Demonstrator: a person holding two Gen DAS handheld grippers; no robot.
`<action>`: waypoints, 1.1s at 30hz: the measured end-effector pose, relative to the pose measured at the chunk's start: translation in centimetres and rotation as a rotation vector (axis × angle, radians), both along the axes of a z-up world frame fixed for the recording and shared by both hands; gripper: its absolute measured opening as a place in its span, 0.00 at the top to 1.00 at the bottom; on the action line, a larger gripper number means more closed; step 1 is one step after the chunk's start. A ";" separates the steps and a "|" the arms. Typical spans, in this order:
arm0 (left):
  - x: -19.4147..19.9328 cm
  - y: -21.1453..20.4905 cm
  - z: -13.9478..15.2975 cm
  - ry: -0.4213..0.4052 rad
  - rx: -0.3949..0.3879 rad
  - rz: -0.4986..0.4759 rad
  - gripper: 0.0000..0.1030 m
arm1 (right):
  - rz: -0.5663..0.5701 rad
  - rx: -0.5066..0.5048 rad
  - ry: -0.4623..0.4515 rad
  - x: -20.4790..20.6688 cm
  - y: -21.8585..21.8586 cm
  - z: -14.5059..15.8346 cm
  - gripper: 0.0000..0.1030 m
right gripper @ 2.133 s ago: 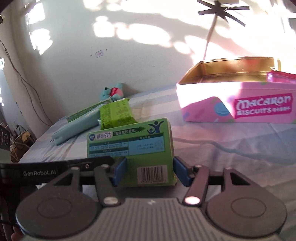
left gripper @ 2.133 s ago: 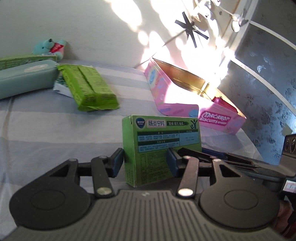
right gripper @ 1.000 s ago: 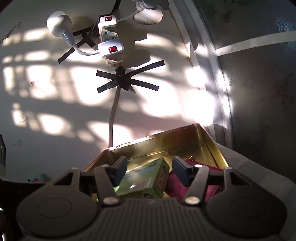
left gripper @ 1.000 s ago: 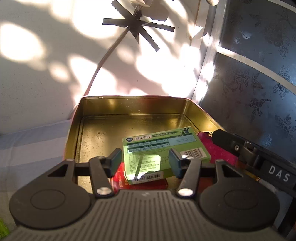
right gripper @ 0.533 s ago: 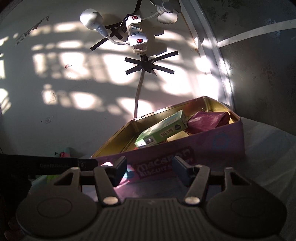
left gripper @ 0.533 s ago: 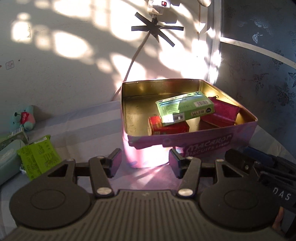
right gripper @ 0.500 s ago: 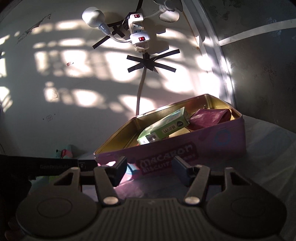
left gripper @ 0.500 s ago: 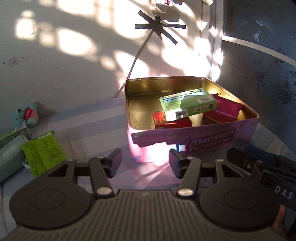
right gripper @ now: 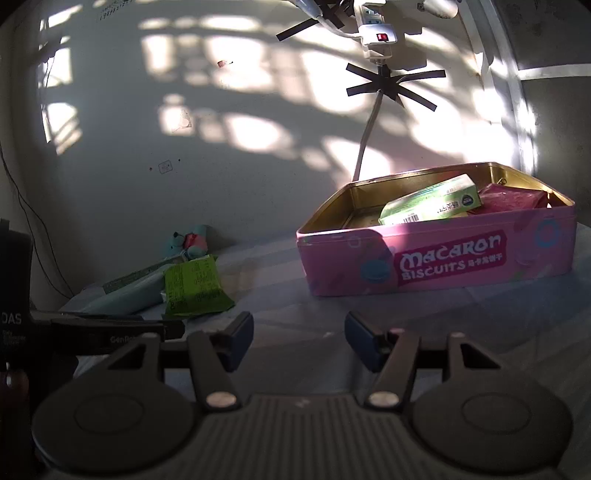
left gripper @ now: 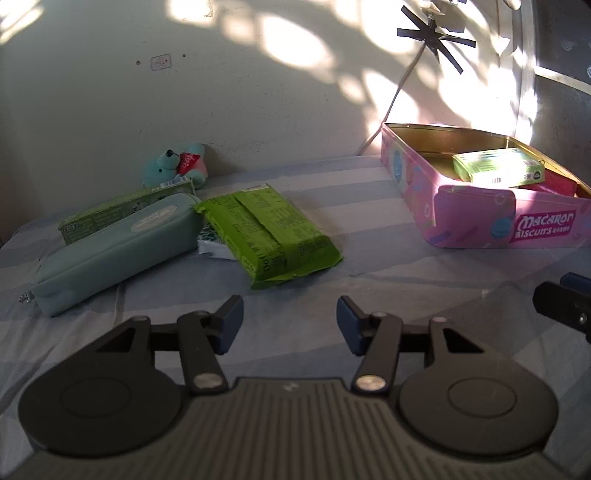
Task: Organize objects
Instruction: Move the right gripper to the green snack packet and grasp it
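A pink Macaron Biscuits tin (left gripper: 476, 221) stands open at the right, also in the right wrist view (right gripper: 436, 258). Inside it a green medicine box (left gripper: 498, 168) (right gripper: 432, 205) lies tilted on a dark red packet (left gripper: 554, 184) (right gripper: 513, 197). A green snack pack (left gripper: 266, 232) (right gripper: 194, 288), a teal pencil case (left gripper: 110, 247) and a long green box (left gripper: 122, 210) lie at the left. My left gripper (left gripper: 290, 325) is open and empty above the striped cloth. My right gripper (right gripper: 299, 341) is open and empty in front of the tin.
A small teal plush toy (left gripper: 177, 164) sits against the wall at the back left. A cable taped to the wall (right gripper: 369, 136) runs down behind the tin from a power strip (right gripper: 376, 33). The right gripper's body (left gripper: 565, 310) shows at the right edge.
Both grippers let go of the green medicine box in the tin and pulled back. The left view has swung left, so the items on the cloth now show.
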State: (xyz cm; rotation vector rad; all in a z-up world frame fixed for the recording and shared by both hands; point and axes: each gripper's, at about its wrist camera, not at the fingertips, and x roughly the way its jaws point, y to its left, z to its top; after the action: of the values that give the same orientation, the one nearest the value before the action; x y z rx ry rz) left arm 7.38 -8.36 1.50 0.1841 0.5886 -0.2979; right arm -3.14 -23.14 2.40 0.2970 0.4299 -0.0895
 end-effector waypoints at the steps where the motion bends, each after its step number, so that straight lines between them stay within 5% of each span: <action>1: 0.0 0.6 -0.2 -0.001 -0.001 0.012 0.44 | 0.012 -0.004 0.008 0.3 0.5 -0.1 0.44; 14: 3.9 9.8 -1.7 0.004 -0.067 0.217 0.44 | 0.238 -0.087 0.133 7.2 7.5 -1.0 0.39; 17: 4.8 11.6 -1.9 0.043 -0.169 0.239 0.44 | 0.282 -0.096 0.155 10.2 8.8 -0.9 0.29; 19: 5.0 12.1 -1.9 0.043 -0.199 0.253 0.44 | 0.299 -0.152 0.148 12.5 9.6 -0.9 0.12; 22: 5.1 12.6 -1.9 0.048 -0.239 0.257 0.43 | 0.285 -0.224 0.156 15.9 10.6 -1.5 0.07; 26: 5.4 12.7 -2.0 0.052 -0.252 0.238 0.38 | 0.291 -0.271 0.212 19.9 11.1 -2.8 0.07; 28: 5.5 12.9 -2.1 0.054 -0.259 0.233 0.38 | 0.295 -0.232 0.262 21.0 10.6 -3.4 0.21; 33: 5.6 13.2 -2.1 0.057 -0.273 0.223 0.37 | 0.324 -0.213 0.242 17.4 9.0 -2.9 0.26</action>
State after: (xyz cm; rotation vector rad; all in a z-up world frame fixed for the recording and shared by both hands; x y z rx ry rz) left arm 12.97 4.81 -0.58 -0.1528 0.6123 -0.1649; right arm 14.29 -14.17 -0.50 0.0033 0.6975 0.1468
